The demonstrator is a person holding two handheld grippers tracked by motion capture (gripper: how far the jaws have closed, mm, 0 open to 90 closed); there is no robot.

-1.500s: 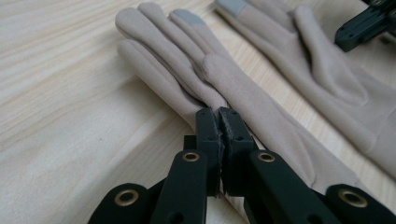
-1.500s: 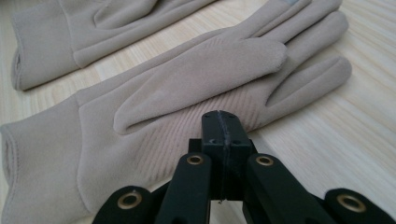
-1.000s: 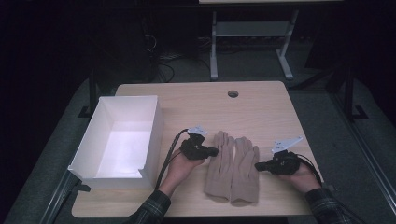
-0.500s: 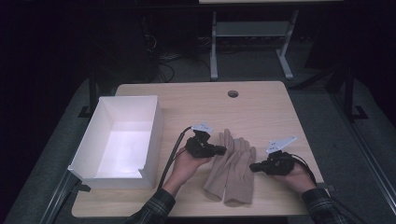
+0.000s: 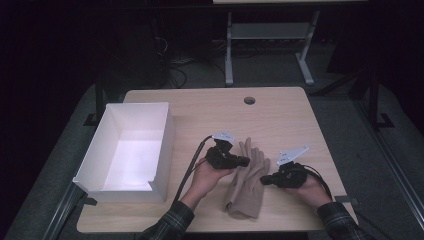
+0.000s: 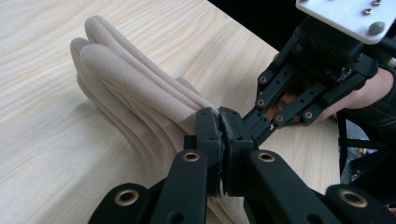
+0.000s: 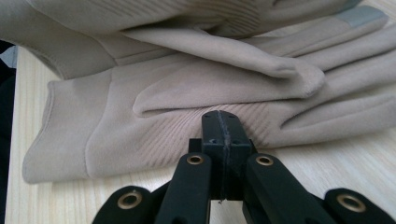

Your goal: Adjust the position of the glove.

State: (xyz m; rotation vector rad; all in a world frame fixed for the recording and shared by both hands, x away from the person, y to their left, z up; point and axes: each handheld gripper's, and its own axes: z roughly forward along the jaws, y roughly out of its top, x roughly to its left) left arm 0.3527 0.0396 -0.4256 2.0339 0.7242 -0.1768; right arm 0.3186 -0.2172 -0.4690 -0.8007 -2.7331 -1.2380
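Left hand-held gripper (image 6: 219, 135) clamped on beige gloves (image 6: 135, 93), right hand-held gripper (image 7: 223, 133) closed

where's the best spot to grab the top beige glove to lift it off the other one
A judgement: pinch the top glove at its cuff edge, coming in level from the person's near side. In the right gripper view the cuff lifts off the lower glove, leaving a free flap, while the fingers lie tightly stacked.

black two-jaw left claw (image 5: 246, 161), brass rivets, grey screwed plate (three-cornered), trailing black cable, plaid sleeves (image 5: 170, 225)
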